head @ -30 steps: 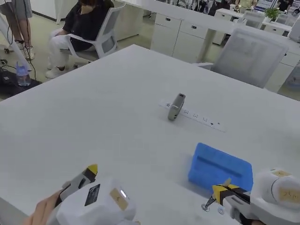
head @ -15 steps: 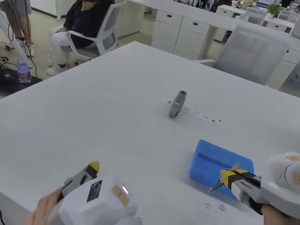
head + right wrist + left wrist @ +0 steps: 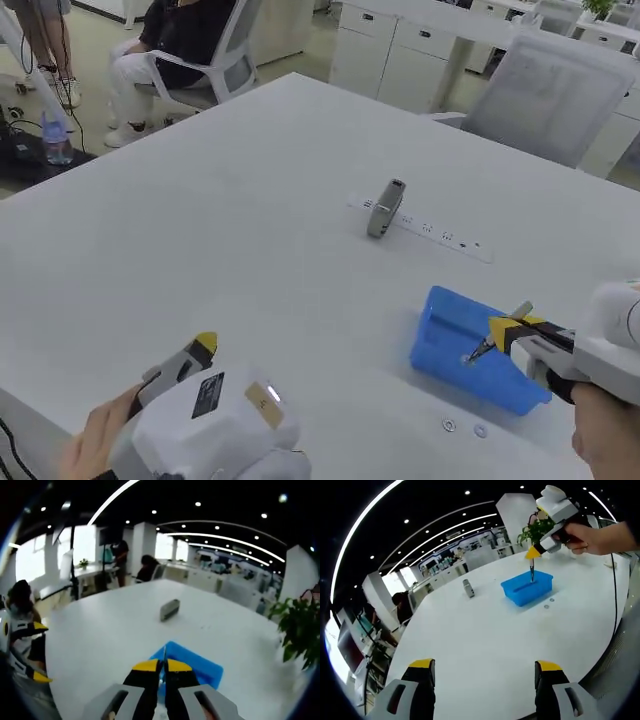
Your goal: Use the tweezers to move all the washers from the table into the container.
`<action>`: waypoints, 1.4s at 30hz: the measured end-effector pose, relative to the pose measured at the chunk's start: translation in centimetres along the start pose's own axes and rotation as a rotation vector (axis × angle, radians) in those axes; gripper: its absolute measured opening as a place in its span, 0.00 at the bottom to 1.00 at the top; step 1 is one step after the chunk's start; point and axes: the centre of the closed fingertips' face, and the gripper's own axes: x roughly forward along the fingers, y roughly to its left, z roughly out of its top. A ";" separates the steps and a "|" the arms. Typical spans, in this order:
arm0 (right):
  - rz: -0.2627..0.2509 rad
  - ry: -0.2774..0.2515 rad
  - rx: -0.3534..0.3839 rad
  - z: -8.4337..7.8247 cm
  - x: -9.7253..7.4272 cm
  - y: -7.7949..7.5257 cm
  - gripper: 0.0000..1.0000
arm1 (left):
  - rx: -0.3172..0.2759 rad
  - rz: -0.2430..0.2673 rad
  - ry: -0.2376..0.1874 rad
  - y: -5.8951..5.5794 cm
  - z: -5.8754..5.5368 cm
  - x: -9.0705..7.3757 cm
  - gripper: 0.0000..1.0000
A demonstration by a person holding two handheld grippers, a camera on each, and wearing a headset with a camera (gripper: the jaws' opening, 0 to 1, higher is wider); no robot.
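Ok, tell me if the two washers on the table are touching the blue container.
Apart. The head view shows bare table between the washers and the blue container's near wall; the left gripper view shows the same gap.

My thin metal tweezers, clamped in my right gripper, slant down with their tips inside the blue container, a shallow open tray. Whether they pinch anything I can't tell. Two small ring washers lie flat, close together, just outside its near wall.
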 end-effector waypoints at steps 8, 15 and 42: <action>-0.005 0.015 -0.001 0.0 2.1 -0.6 0.00 | 0.005 -0.003 0.011 -0.1 -0.2 0.1 0.83; -0.019 0.057 0.008 -1.6 4.1 -1.8 0.00 | -0.006 -0.001 0.000 0.0 0.0 0.0 0.83; -0.065 0.103 -0.007 -5.6 5.7 -1.6 0.00 | -0.066 0.003 -0.070 0.4 1.2 -0.5 0.85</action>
